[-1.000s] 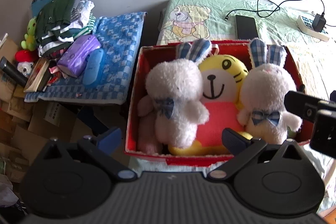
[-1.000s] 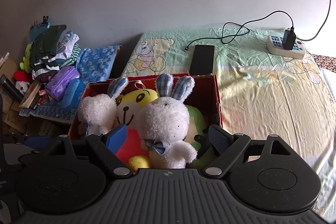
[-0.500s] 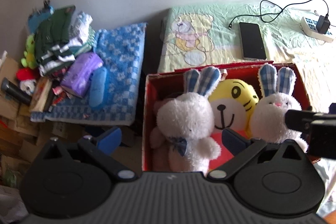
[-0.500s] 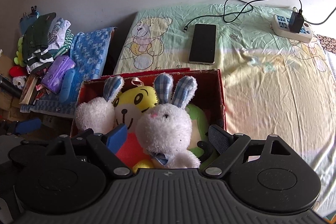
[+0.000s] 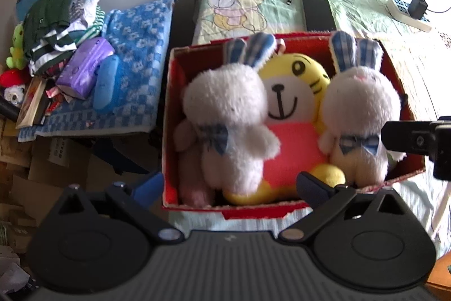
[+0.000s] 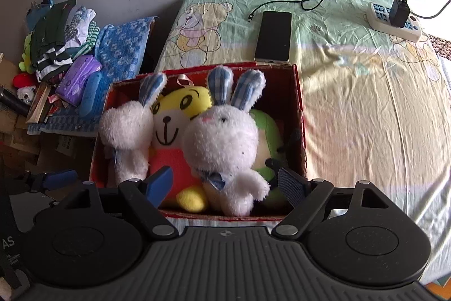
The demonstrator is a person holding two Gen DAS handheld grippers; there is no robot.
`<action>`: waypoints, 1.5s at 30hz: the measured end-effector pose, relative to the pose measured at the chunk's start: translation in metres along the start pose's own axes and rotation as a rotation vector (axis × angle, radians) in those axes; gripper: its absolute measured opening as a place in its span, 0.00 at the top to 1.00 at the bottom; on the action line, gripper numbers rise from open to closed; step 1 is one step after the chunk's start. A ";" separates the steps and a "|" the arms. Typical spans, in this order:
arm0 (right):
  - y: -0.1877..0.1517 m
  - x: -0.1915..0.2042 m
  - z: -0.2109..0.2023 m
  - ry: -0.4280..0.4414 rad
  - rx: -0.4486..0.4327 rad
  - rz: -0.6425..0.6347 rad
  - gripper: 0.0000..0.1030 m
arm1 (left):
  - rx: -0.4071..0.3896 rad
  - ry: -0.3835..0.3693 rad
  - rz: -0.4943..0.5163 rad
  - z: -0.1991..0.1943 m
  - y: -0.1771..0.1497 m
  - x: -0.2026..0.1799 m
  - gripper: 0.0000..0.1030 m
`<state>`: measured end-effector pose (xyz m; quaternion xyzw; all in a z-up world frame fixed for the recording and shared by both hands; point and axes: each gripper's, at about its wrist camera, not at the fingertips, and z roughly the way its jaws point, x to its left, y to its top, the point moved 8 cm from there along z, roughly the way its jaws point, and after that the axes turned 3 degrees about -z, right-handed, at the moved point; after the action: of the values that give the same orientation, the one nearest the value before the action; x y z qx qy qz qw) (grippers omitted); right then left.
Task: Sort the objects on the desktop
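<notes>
Surface: bed sheet (image 6: 366, 109) with bear print, grey wall behind.
Box (image 6: 298, 114): red, on the sheet, holding two white rabbits (image 5: 228, 114) (image 6: 225, 143), a yellow tiger (image 5: 293, 103) between them (a green toy (image 6: 267, 131) at the right).
Phone (image 6: 273, 35): beyond the box.
Left gripper (image 5: 229, 185): spread, empty, near the box front.
Right gripper (image 6: 225, 182): spread, empty, over the box.

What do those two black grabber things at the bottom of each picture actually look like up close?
Each is matte black plastic: a ribbed centre plate flanked by two round discs, with angled arms and silver pivot screws. The left gripper and the right gripper both carry one bright blue finger pad and one dark textured pad. No hands or sleeves show.
</notes>
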<state>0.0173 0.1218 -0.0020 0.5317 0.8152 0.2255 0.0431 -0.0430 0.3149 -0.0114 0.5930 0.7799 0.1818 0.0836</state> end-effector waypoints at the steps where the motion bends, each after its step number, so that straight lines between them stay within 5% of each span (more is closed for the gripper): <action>1: -0.001 0.002 0.001 0.000 0.002 -0.009 0.19 | -0.001 -0.010 -0.003 0.000 -0.001 -0.001 0.03; 18: -0.002 -0.024 0.011 -0.054 0.015 0.066 0.19 | 0.061 -0.167 0.093 0.022 -0.001 -0.039 0.02; 45: -0.007 -0.027 0.021 -0.068 0.038 0.057 0.19 | 0.028 -0.144 0.085 0.032 0.004 -0.034 0.02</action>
<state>0.0298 0.1023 -0.0282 0.5627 0.8020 0.1929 0.0546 -0.0191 0.2893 -0.0427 0.6382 0.7485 0.1313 0.1233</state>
